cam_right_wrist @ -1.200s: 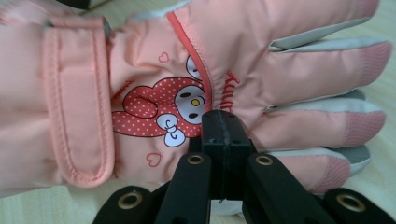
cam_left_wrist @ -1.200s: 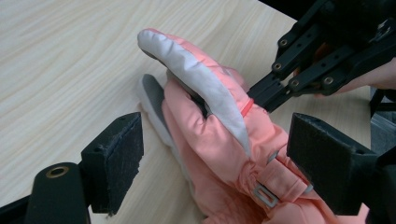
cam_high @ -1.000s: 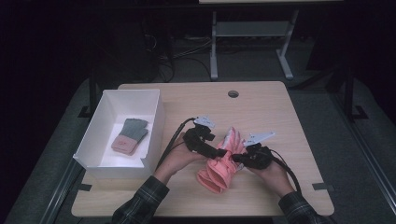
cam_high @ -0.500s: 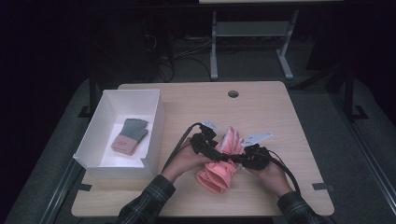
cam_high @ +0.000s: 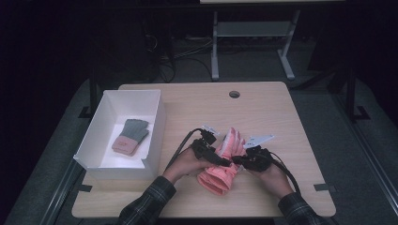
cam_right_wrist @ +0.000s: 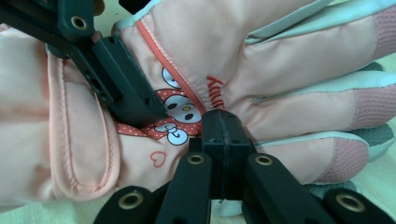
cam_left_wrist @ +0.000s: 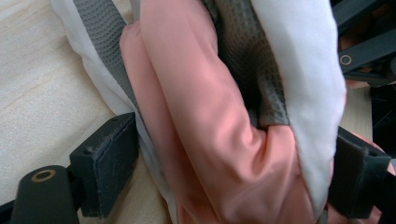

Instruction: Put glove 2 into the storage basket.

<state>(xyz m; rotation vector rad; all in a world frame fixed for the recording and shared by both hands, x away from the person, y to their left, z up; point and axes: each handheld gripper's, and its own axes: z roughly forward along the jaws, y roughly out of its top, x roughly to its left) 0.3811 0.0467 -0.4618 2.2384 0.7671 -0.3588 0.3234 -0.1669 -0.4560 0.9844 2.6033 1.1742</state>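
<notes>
Red script (cam_right_wrist: 215,87) and cartoon (cam_right_wrist: 175,116) mark pink glove (cam_right_wrist: 261,65).

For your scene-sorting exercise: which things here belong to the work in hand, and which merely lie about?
In the job:
pink glove
left tool, its jaws around the glove
right tool, shut, pressing on the glove

Lying about:
white box
grey-and-pink gloves inside the box
table

Pink padded glove (cam_high: 220,161) lies flat on table.
</notes>
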